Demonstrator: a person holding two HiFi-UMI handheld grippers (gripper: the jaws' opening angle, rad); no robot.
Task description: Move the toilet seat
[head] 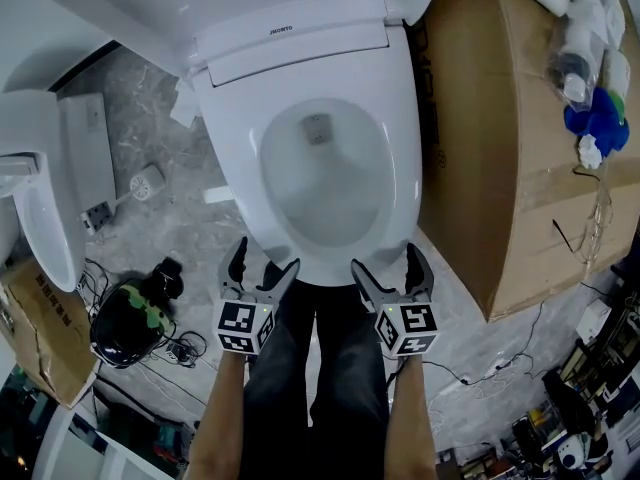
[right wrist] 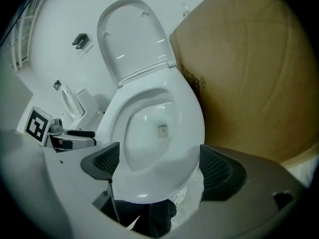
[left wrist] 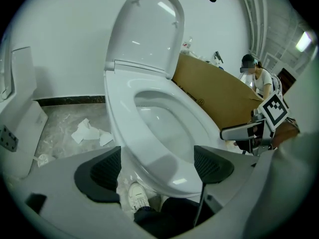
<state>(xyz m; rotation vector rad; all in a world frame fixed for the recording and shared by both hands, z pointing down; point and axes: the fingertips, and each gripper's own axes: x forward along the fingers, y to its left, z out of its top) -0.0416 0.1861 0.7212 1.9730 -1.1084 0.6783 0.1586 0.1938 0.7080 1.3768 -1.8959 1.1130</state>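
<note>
Nearest, dark trouser legs are seen below both tools. Just beyond them, the left gripper point(head: 265, 256) and the right gripper point(head: 386, 258) are held side by side at the front of the toilet. In each gripper view the fingers point(left wrist: 102, 171) are spread wide, with the front of the toilet framed between the pads – nothing is pressed or held by either pair point(right wrist: 217, 171).

The toilet seat point(head: 405, 148) is lying flat on the bowl, its front edge just beside both grippers. Farther back the lid point(left wrist: 144, 29) is standing upright. A cardboard box point(head: 500, 148) is set close against the toilet's right side, and scraps of paper are scattered on the floor point(head: 160, 218) to the left.

The step in hand is judged to be the approach to the seat's front edge – no grip has been taken yet. For the next move, the front edge would have to be caught between one pair of fingers, then swung up toward the lid.
</note>
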